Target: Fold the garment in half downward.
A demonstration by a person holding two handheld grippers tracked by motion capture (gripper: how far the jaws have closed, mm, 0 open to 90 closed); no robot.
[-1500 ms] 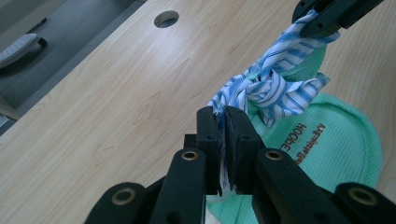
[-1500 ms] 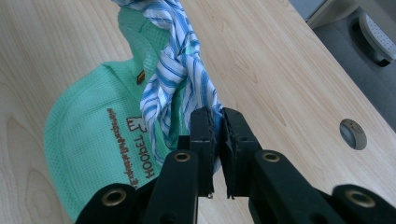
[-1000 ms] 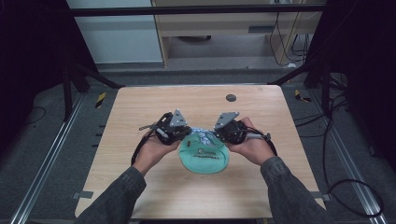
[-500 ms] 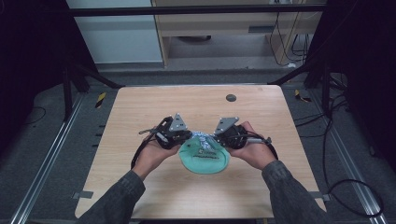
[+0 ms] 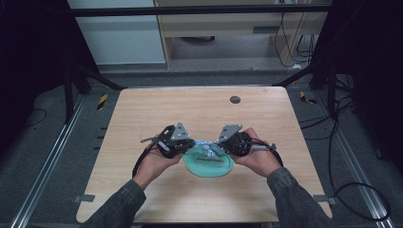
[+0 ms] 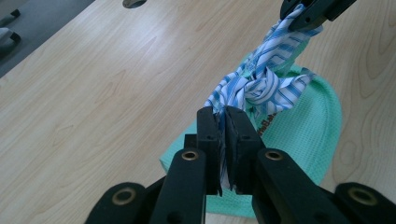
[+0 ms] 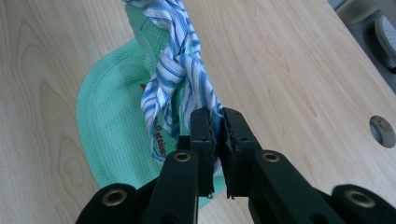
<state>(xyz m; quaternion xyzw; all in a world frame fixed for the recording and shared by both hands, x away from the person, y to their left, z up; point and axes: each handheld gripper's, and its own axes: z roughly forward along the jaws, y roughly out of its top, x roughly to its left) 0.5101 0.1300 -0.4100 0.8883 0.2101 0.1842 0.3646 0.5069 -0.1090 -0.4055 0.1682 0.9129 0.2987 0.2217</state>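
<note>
Left gripper [image 6: 222, 122]: jaws clamped on one end of a blue-and-white striped cloth [image 6: 261, 86], fabric pinched in the narrow slot between the pads. Right gripper [image 7: 217, 122]: jaws likewise closed on the opposite end of the same striped cloth [image 7: 180, 77], a thin edge of it trapped between them. Between the two grips: cloth twisted and bunched into what looks like a knot, raised slightly off the surface and drawn between the hands. Beneath and just behind the knot: a mint-green waffle-weave cloth [image 6: 299, 135], rounded at its outer edge, printed lettering partly hidden, lying flat on the light wooden table [image 5: 199, 109] near its centre. In the high view, left gripper [image 5: 172, 140] and right gripper [image 5: 233, 140] close together over the green cloth [image 5: 209, 165], hands cupped beneath. Farther out: a round dark grommet hole [image 5: 235, 99] toward the far edge of the table. Likely hazards, as judgement: little fabric held in either grip, so a hard outward pull risks an end slipping free; uneven pull risks a lopsided or loose knot; striped cloth possibly caught on the green cloth, so lifting may drag it across the table.
</note>
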